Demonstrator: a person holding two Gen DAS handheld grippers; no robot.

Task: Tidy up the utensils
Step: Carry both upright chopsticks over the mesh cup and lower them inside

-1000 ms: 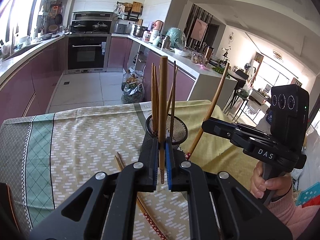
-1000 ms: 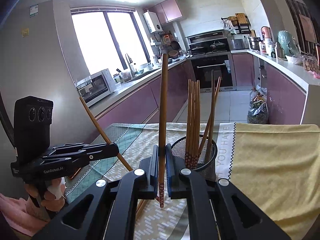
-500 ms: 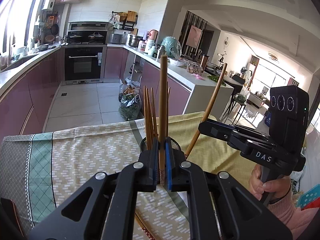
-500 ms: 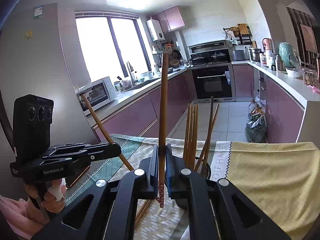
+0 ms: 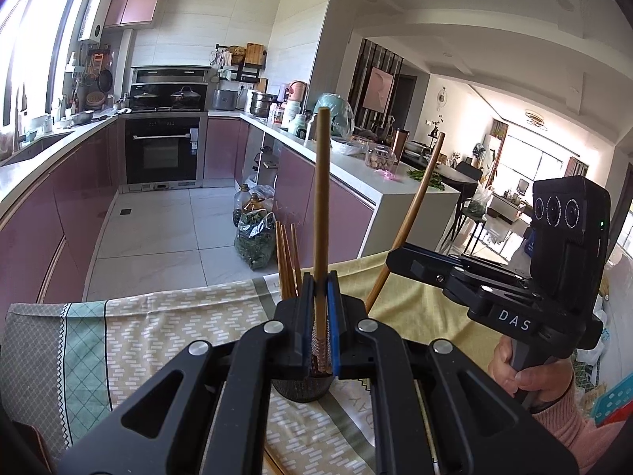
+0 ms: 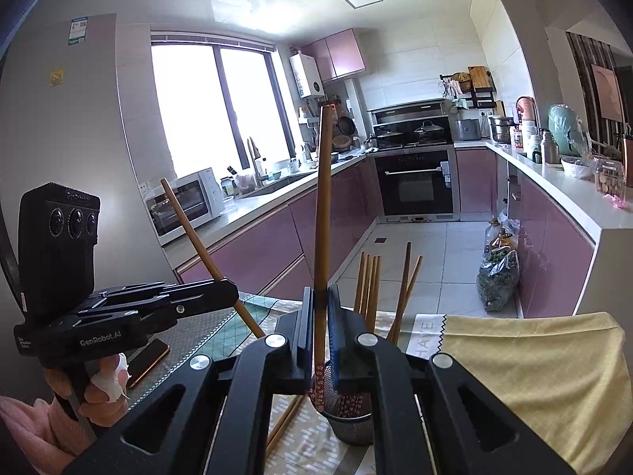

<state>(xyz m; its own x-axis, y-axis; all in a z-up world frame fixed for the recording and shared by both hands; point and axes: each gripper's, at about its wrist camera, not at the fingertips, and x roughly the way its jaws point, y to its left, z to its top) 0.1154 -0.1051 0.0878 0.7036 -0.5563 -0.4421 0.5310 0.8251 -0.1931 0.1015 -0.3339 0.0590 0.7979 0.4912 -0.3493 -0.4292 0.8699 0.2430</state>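
Left gripper [image 5: 319, 328]: jaws closed narrowly on one chopstick [image 5: 321, 213], clamped near its lower, patterned end. The stick stands nearly upright and rises well above the fingertips.

Right gripper [image 6: 319, 336]: jaws closed narrowly on a second chopstick [image 6: 322, 206], gripped in the same way, near its decorated lower end, close to vertical.

Mesh holder [image 6: 348, 423]: sits on the table directly below and just beyond the right gripper's fingertips; in the left wrist view it lies directly beneath the left gripper's fingertips. Several chopsticks already stand in it, their tops projecting just beside each held stick.

Loose chopsticks [image 6: 283, 421]: lie flat on the patterned tablecloth [image 5: 166, 336], below the right gripper, left of the holder.

Each gripper appears in the other's view, alongside and at similar height, each held by a hand [image 5: 530, 376] in a pink sleeve
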